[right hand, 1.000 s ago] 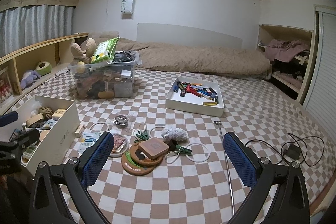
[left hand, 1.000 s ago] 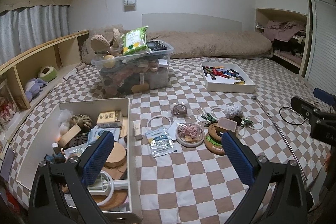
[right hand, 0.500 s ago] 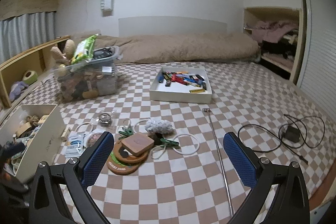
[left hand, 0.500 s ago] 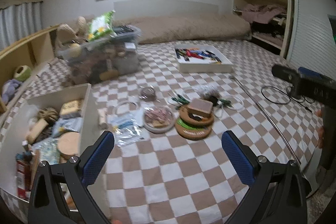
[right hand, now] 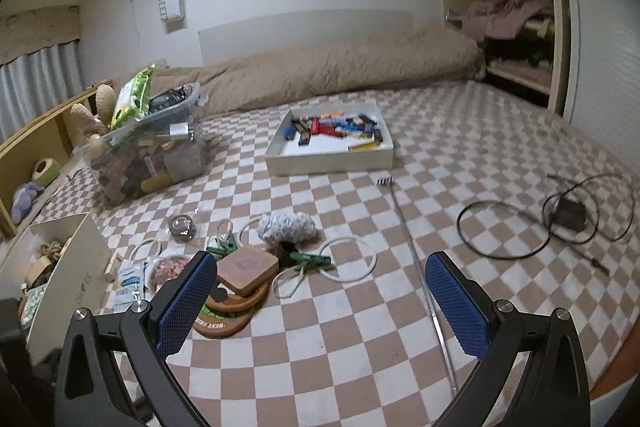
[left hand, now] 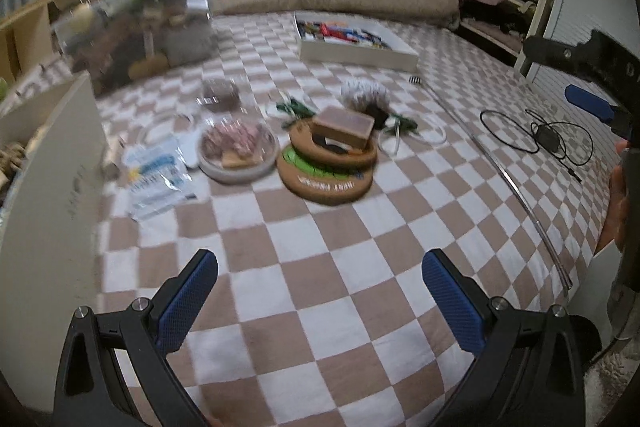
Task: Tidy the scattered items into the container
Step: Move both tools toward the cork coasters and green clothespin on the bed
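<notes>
Both jaws spread wide and empty: left gripper (left hand: 320,301) and right gripper (right hand: 320,301) hovering over bare checkered blanket (left hand: 304,267). Ahead of left gripper, stacked round cork coasters (left hand: 326,169) under a square wooden block (left hand: 344,127); best pinched across the block's flat sides, low and level, then carried leftward. White open box (left hand: 52,167), stiff-walled and part filled, just left of left gripper.

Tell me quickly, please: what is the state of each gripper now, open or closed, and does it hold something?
Left gripper: open, holds nothing.
Right gripper: open, holds nothing.
</notes>
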`<state>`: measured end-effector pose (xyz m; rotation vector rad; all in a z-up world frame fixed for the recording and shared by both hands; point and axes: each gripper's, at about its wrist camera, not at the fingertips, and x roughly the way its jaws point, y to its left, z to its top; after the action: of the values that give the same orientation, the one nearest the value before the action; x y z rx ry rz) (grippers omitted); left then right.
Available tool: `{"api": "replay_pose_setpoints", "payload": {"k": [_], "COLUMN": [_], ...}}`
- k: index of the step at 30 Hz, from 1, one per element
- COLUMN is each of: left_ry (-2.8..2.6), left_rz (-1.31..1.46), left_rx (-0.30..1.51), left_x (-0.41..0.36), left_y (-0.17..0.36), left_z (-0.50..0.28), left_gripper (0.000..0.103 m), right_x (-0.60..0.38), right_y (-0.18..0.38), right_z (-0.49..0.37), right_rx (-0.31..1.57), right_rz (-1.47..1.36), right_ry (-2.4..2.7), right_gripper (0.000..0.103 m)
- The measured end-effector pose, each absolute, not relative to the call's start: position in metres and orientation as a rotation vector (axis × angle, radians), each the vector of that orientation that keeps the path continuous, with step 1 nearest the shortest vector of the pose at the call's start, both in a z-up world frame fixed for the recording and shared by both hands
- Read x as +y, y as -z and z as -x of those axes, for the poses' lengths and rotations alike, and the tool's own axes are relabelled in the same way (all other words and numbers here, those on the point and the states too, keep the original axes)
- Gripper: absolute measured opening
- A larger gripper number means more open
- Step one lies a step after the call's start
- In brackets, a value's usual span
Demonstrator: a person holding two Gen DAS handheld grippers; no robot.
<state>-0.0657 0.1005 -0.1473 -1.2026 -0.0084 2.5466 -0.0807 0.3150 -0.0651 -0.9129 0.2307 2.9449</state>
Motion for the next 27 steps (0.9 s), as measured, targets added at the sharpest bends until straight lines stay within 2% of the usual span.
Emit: {"api": "replay_pose_setpoints", "payload": {"k": [10,14,20,27], "left_ry": [-2.478,-2.465,-2.495,-2.511], "left_rz": [1.307,1.346,1.365,1.360], "left_rx": [0.000,-0.016,0.065,0.112], "left_x": [0.120,0.126,0.135,0.143], "left_y": [0.181,0.188,0.195,0.202], "left_z": [0.105,0.121,0.146,0.172], "left_gripper": [0.103,0.103,0.103,0.103], "right_x": [0.326,0.323,0.320,0.325], "right_y": [0.106,0.123,0.137,0.158], "right_z": [0.113,0.128,0.143,0.164], "right_rx": [0.456,0.439,0.399,0.470], "right_rz": [1.016,1.099,1.178,1.368], "right_ry": [-2.914,-2.897,-2.859,-2.739], "right_gripper": [0.103,0.103,0.103,0.103]}}
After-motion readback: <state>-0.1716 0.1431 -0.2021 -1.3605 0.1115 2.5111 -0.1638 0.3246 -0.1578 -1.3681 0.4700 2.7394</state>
